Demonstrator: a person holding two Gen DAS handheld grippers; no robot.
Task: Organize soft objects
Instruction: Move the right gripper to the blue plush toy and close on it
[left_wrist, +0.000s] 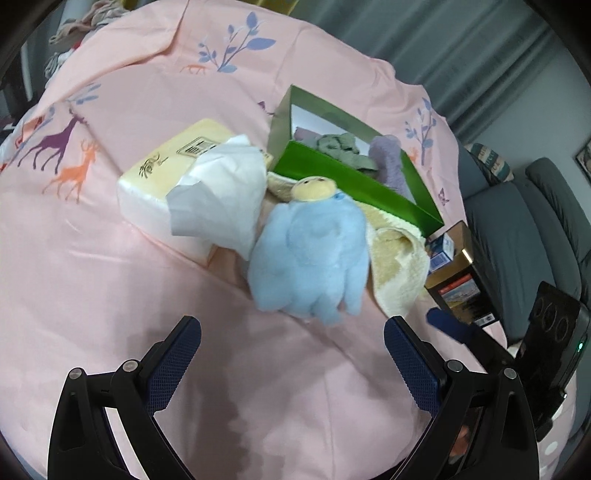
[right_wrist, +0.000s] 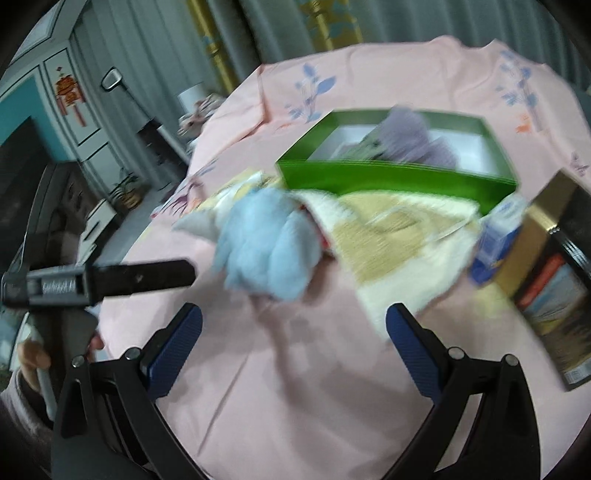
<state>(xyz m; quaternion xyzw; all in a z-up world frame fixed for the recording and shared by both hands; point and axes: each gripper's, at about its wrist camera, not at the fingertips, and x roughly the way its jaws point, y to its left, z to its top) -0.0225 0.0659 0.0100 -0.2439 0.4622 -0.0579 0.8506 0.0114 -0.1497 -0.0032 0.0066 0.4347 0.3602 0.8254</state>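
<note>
left gripper (left_wrist: 291, 350) jaws wide, empty | right gripper (right_wrist: 293, 332) wide, empty | blue plush (left_wrist: 310, 254) on towel (left_wrist: 395, 266) beside green box (left_wrist: 354, 184) | grey, purple items boxed; plush, towel left

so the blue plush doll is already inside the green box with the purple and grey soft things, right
Not quite. The blue plush doll lies outside the green box, on the cream towel in front of it, as the left wrist view shows. The purple and grey soft things are inside.
</note>
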